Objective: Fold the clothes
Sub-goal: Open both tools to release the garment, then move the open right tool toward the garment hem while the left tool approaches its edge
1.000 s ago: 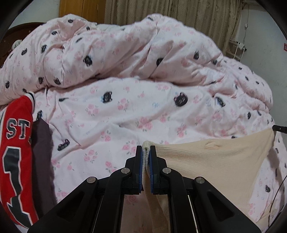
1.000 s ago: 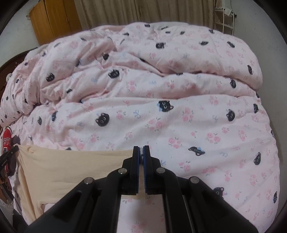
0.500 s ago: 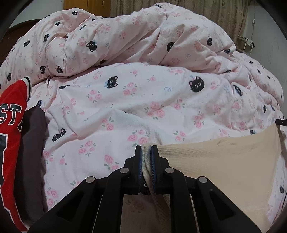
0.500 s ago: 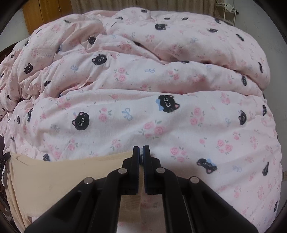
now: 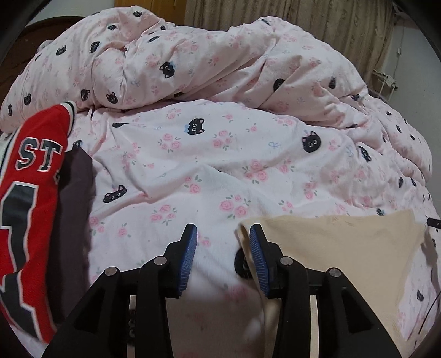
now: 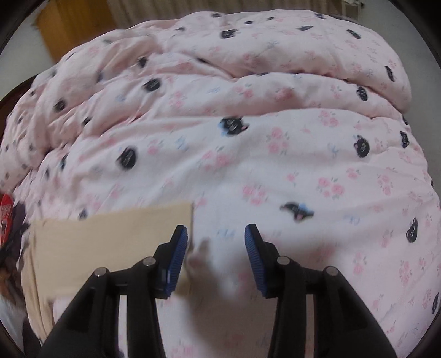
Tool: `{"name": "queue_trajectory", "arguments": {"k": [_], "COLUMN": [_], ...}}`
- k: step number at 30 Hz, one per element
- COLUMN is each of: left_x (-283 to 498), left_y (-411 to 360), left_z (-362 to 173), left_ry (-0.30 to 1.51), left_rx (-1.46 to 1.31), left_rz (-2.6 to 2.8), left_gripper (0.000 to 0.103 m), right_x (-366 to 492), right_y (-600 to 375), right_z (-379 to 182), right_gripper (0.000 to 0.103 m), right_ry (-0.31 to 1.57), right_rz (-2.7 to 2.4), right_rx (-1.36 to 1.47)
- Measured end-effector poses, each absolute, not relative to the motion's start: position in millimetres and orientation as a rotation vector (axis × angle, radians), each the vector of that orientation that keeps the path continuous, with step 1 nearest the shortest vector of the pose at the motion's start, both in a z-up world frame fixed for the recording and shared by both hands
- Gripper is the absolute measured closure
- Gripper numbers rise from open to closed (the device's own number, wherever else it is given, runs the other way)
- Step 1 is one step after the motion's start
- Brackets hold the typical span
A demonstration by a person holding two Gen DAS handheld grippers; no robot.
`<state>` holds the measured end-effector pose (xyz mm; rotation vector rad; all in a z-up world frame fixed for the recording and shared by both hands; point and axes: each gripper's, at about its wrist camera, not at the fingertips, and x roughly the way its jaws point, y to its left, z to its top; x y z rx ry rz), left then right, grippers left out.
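A cream ribbed garment point(image 5: 339, 247) lies spread on the pink cat-print duvet point(image 5: 220, 154). My left gripper point(image 5: 223, 236) is opening, with its jaws apart; the cloth's left corner rests against the right finger and nothing is pinched. In the right wrist view the same cream garment point(image 6: 110, 239) lies to the left, its right edge beside the left finger. My right gripper point(image 6: 216, 234) is opening too, with only duvet point(image 6: 248, 154) and a blur of falling cloth between its fingers.
A red jersey with white letters point(image 5: 30, 198) and a dark garment point(image 5: 74, 209) lie at the left of the bed. The duvet is bunched into a high ridge at the back. Curtains point(image 5: 317, 24) and a wooden wardrobe point(image 6: 71, 24) stand behind.
Both grippers were shut on the cream garment's top corners and have now opened, letting the cloth drop onto the duvet. Both hands moved lower and closer to the bed.
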<state>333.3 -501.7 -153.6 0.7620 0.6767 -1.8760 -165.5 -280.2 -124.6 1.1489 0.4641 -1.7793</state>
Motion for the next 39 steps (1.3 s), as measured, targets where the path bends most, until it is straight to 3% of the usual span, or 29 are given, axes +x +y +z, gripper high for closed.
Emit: {"name": "queue_trajectory", "arguments": {"k": [4, 6, 8, 13, 15, 16, 23, 30, 39], "left_x": [347.6, 353.4, 359.5, 377.2, 381.3, 383.3, 377.2, 370.7, 375.8], "left_y": [-478.5, -462.5, -446.1, -420.1, -417.0, -415.5, -401.4, -382.8, -370.0], "left_z": [-141.9, -138.7, -136.8, -140.9, -144.7, -146.5, -164.0, -153.1, -132.8], "left_ry": [0.717, 0.717, 0.701, 0.711, 0.724, 0.73, 0.749, 0.693, 0.615], "left_rx": [0.752, 0.754, 0.757, 0.749, 0.76, 0.765, 0.907, 0.915, 0.863], "left_rz": [-1.906, -1.911, -1.91, -1.902, -1.897, -1.894, -1.952, -2.1, -2.203], "left_gripper": [0.068, 0.068, 0.068, 0.068, 0.068, 0.068, 0.068, 0.067, 0.066], "right_x": [-143.1, -132.8, -123.7, -120.3, -121.1, -121.3, -127.5, -132.2, -92.4], "right_y": [-266.4, -261.0, -261.2, -268.3, -269.6, -270.0, -262.4, -253.2, -216.6], "right_z": [-132.2, -139.8, -146.1, -154.6, -154.9, -154.6, -150.2, -148.7, -127.7], "right_gripper": [0.059, 0.063, 0.074, 0.077, 0.092, 0.094, 0.096, 0.089, 0.089], "right_ry": [0.545, 0.594, 0.623, 0.623, 0.616, 0.615, 0.62, 0.627, 0.641], "right_rz": [-1.687, -1.657, -1.633, -1.626, -1.622, -1.621, -1.67, -1.746, -1.709], "right_rx": [1.116, 1.106, 1.106, 1.101, 1.106, 1.109, 1.137, 1.164, 1.092]}}
